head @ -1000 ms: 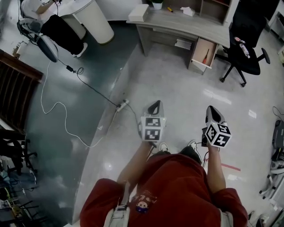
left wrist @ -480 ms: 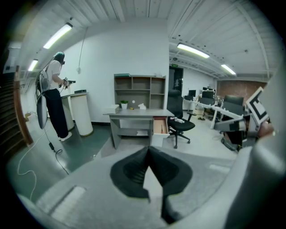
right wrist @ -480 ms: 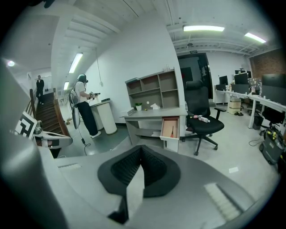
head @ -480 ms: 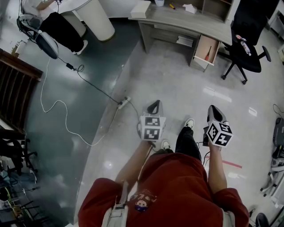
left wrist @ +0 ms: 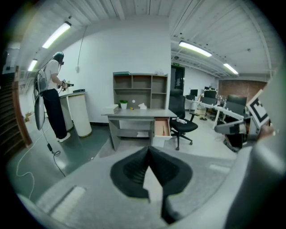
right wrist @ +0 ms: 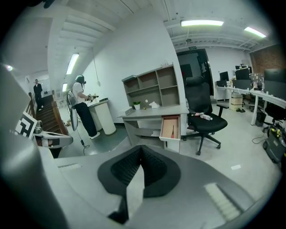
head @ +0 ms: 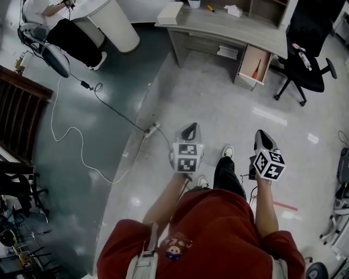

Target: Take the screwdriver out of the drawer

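The red-handled screwdriver (head: pixel 254 68) lies in the open wooden drawer (head: pixel 260 55) of the grey desk (head: pixel 229 30), far ahead across the floor. In the right gripper view the screwdriver (right wrist: pixel 173 131) shows inside the drawer (right wrist: pixel 170 129). The left gripper view shows the same drawer (left wrist: pixel 161 127) pulled out. My left gripper (head: pixel 189 127) and right gripper (head: pixel 262 134) are held side by side over the floor, well short of the desk. Both are shut with nothing between the pads. Their tips meet in the left gripper (left wrist: pixel 147 148) and right gripper (right wrist: pixel 140 147) views.
A black office chair (head: pixel 305 60) stands right of the drawer. A power strip (head: pixel 151 128) with a long white cable lies on the floor ahead left. A person in a white shirt (head: pixel 46 8) stands at a white counter (head: pixel 114 22). My own leg (head: pixel 228 166) is between the grippers.
My right leg has stepped forward between the grippers, and the whole view has shifted slightly towards the desk. Both grippers stay shut and keep their places in the picture.
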Demonstrator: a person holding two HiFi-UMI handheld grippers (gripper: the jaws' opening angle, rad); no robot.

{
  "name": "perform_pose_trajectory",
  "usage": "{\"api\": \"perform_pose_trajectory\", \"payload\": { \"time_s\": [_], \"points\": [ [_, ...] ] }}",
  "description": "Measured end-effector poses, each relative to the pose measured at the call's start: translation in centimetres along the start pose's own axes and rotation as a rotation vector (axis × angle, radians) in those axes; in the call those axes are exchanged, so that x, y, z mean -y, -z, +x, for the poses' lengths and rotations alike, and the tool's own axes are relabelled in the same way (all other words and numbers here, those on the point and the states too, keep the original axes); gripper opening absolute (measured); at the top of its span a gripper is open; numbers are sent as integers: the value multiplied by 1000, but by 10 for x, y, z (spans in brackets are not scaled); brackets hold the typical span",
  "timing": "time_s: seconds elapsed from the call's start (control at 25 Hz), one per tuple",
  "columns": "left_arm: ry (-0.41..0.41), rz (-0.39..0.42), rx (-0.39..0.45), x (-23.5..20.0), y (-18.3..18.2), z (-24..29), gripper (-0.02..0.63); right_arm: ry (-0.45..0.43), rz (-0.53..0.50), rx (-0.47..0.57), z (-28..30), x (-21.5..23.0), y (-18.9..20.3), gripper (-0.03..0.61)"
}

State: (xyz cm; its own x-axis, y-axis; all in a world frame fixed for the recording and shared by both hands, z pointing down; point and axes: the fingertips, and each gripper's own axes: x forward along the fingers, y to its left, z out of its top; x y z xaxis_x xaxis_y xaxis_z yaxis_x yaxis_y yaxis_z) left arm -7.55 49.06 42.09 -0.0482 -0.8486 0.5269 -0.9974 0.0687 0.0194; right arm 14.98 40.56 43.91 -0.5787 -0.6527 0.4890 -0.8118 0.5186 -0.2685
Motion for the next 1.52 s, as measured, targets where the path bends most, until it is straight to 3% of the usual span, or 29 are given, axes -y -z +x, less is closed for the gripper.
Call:
{"api": "perform_pose_trajectory", "payload": {
  "time_s": [1.08, 1.52],
  "points": [
    [-37, -1, -28, 42, -144, 217, -2, -29, 76, -13, 165, 158, -141, 2],
    [-12, -22, -62, 53, -172, 282, -2, -28, 76, -23, 209, 196, -171, 2]
  ]
}}
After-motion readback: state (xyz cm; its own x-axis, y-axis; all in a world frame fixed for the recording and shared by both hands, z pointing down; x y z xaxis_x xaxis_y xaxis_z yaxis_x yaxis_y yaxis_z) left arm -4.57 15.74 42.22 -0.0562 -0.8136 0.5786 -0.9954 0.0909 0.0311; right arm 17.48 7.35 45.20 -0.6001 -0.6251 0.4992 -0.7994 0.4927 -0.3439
